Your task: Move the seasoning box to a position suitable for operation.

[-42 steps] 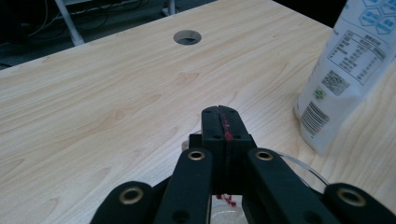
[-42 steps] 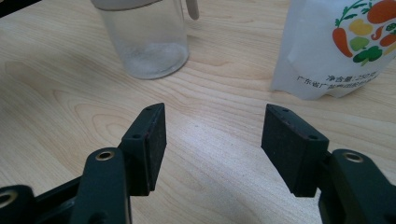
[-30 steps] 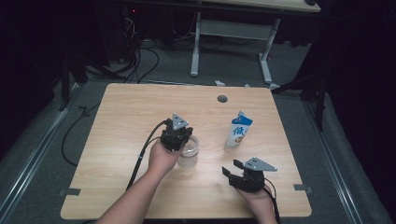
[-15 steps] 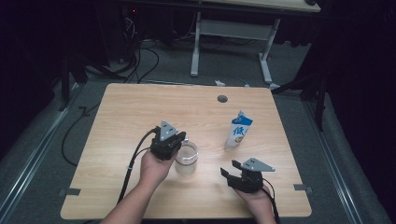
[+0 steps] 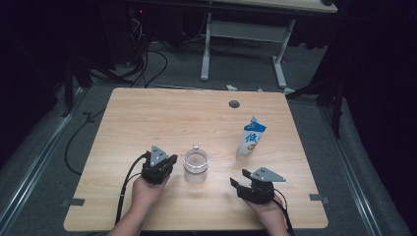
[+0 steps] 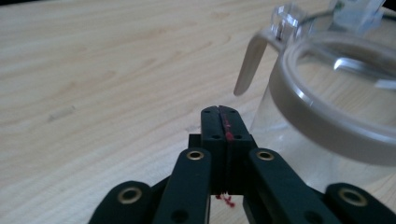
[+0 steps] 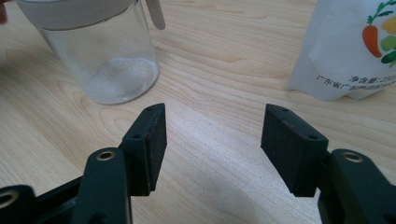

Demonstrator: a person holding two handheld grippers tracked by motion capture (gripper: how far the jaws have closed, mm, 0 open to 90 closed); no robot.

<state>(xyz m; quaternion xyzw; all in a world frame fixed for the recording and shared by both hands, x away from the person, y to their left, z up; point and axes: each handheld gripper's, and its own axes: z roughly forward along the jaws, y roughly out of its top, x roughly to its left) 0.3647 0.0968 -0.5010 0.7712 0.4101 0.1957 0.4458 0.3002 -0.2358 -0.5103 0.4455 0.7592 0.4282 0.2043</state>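
**Jar open, pouch untouched: a pour that looks barely begun**

A clear glass jar (image 5: 195, 166) stands upright near the front middle of a wooden table (image 5: 162, 118), its lid hinged back and its mouth open. Through the wall, in the right gripper view, a thin layer of white grains lies on the bottom of the jar (image 7: 112, 56); the rest is empty. A white and blue pouch (image 5: 251, 137) stands upright to the jar's right and a little farther back, well apart from it, with printed vegetables on its face in the right gripper view (image 7: 355, 51).

Judging by this layout, the work is a refill of the jar from the pouch, and little of it looks done: the jar is open and ready, while the pouch is neither held nor tipped. Picking it up, pouring and closing the lid appear to be left.

The left gripper (image 5: 158, 167) sits just beside the jar on its left, jaws pressed together with nothing between them; in the left gripper view its closed tips (image 6: 219, 122) lie close to the jar's glass wall (image 6: 327, 140), though whether they touch it cannot be told. The right gripper (image 5: 242, 181) rests near the table's front edge, in front of the pouch, its pads (image 7: 154, 140) spread wide over bare wood and gripping nothing.
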